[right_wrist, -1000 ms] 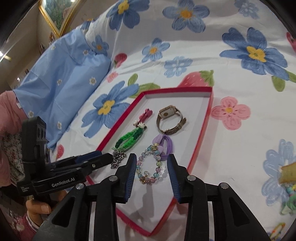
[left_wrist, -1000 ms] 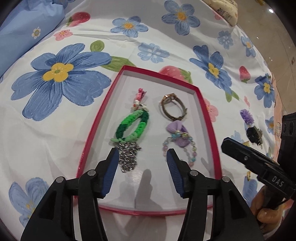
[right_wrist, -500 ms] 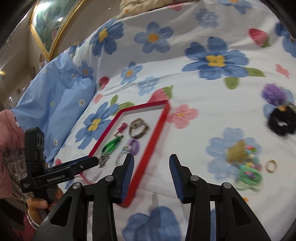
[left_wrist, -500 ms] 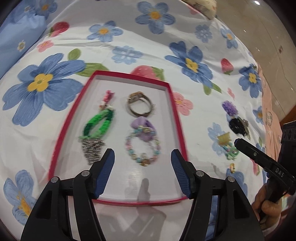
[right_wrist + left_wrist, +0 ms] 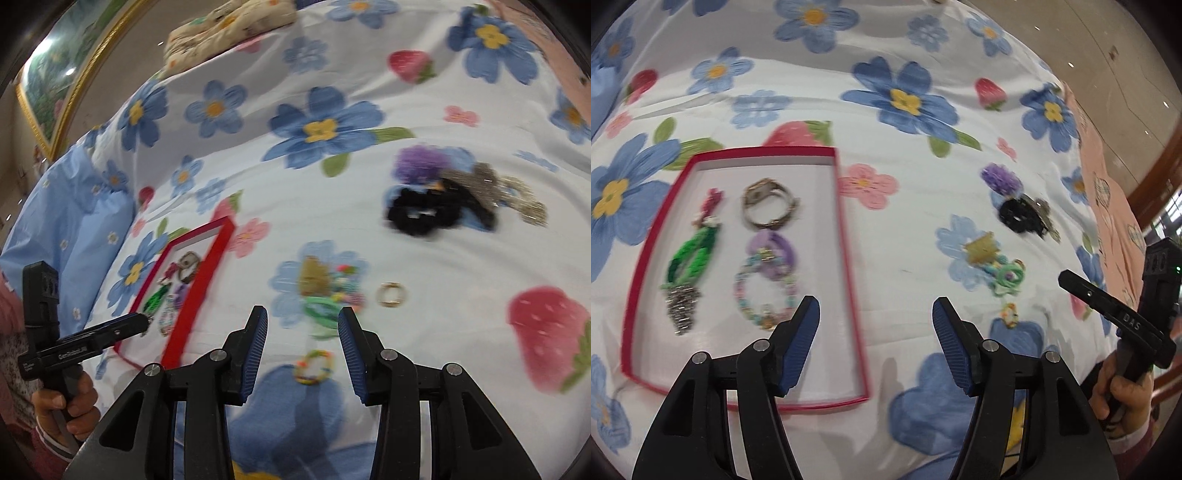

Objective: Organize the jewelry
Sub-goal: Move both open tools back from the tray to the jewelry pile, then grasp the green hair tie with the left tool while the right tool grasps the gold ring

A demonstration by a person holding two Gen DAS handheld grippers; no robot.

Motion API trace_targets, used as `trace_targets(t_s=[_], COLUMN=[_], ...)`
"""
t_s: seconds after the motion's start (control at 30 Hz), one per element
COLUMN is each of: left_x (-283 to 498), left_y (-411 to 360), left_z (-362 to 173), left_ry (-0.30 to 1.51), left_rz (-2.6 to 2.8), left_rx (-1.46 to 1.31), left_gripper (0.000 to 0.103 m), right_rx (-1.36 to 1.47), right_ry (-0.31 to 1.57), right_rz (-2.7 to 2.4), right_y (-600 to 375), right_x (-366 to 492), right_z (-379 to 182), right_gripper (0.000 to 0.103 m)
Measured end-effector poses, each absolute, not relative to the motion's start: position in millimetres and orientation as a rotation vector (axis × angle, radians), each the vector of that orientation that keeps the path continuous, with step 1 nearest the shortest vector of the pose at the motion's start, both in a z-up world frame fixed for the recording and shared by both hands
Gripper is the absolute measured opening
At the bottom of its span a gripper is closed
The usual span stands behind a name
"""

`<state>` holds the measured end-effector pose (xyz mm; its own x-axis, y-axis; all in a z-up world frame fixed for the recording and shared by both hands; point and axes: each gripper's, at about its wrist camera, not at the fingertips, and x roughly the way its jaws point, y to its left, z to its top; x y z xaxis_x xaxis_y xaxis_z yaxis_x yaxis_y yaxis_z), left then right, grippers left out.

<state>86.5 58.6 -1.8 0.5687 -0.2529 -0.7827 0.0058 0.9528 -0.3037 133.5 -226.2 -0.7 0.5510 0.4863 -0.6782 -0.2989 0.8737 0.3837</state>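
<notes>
A red-rimmed tray (image 5: 846,229) lies on the floral sheet and holds a green braided bracelet (image 5: 692,258), a watch (image 5: 768,205), a purple bow piece and a pastel bead bracelet (image 5: 762,291). My left gripper (image 5: 875,325) is open and empty over the tray's right rim. My right gripper (image 5: 301,334) is open and empty over loose jewelry: a green ring cluster (image 5: 325,295), a gold ring (image 5: 391,294) and a small bead ring (image 5: 314,367). A black scrunchie (image 5: 424,214) and a purple one (image 5: 421,164) lie farther off.
A blue pillow (image 5: 70,218) lies left of the tray (image 5: 207,258). A patterned cushion (image 5: 229,22) sits at the far edge. The sheet's right edge drops to a pink surface (image 5: 1108,192). The right gripper shows in the left wrist view (image 5: 1115,317).
Both grippers have swung right, away from the tray toward the loose jewelry. The right gripper's jaws have opened wider. The bead bracelet stays in the tray.
</notes>
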Motion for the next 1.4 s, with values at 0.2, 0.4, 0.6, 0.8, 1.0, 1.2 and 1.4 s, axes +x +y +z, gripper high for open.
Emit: trace_targets(t_s=[0.2,0.4,0.6,0.8,1.0,1.2,1.4], left_x=[100,115,134,151,169,179,179], left_y=[20,-16,-46,-70,-85,-92,-84], left_z=[0,1,-10,-23,-39,-52,-52], left_ry=[0.977,0.980,1.013,1.042,1.077,1.095,1.082], left_rz=[-0.226,-0.291,-0.343,-0.391,-0.426,-0.482,-0.490], left_rx=[-0.241,-0.190,-0.144,-0.108,-0.103,-0.125,-0.156], left_gripper=[0.063,0.063,0.063,0.063,0.054,0.008,0.005], right_rx=[0.266,0.253,0.237,0.208,0.163,0.166,0.061], right_ry=[0.887,0.924,0.959,0.984,1.017,1.015,1.007], right_rz=[0.408,0.391,0.381,0.383,0.377,0.390,0.401], right_y=[-261,-269,-269,-264,-255,-258,-242], right_x=[141,154,169,186,199,195,190], right_z=[-10,-22,-37,-43,-53,-51,-50], right_gripper=[0.044,0.042,0.037,0.031,0.028,0.032,0.032])
